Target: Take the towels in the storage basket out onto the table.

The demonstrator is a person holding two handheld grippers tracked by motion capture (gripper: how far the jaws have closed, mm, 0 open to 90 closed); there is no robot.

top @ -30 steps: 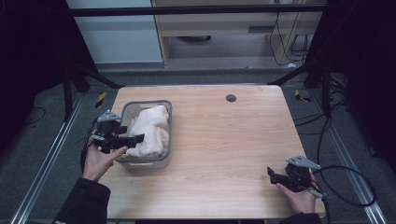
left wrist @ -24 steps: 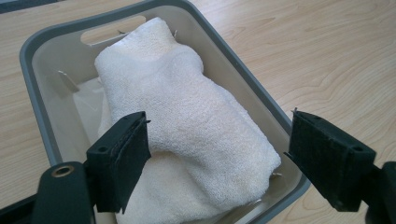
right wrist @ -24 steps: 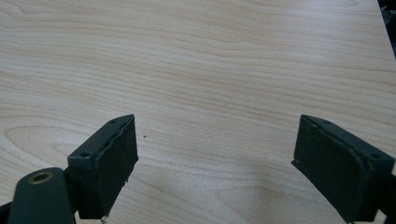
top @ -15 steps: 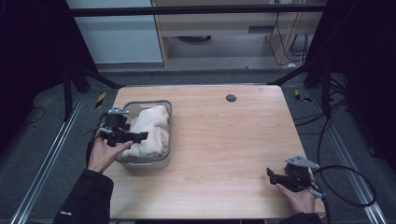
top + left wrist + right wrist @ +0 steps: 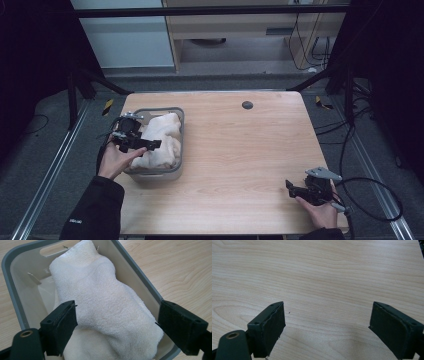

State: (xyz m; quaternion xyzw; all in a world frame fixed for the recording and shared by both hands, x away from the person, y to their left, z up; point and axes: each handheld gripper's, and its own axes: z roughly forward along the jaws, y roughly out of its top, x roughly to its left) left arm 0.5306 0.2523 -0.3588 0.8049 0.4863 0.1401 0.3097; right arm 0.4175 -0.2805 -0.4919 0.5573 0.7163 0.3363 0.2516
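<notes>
A light wooden table (image 5: 240,145) carries the scene, its grain running crosswise in the right gripper view. Near its left edge stands a grey plastic basket (image 5: 179,131), rectangular, with a cut-out handle slot in the end wall that shows at the top of the left gripper view. Inside the basket lies a white terry towel (image 5: 162,140), bunched and loosely folded, reaching from the far end wall to the near wall and leaning toward the basket's right-hand side. A small dark round disc (image 5: 247,105) sits flush on the table near its far edge, well apart from the basket. The left gripper (image 5: 145,144), held in the person's left hand (image 5: 114,161), hovers over the basket; its jaws have just been opening and stand released, wide apart, the towel below and between them but unpressed. The right gripper (image 5: 291,186), in the right hand (image 5: 320,212), rests near the table's near right corner, its jaws likewise spread above bare wood.
</notes>
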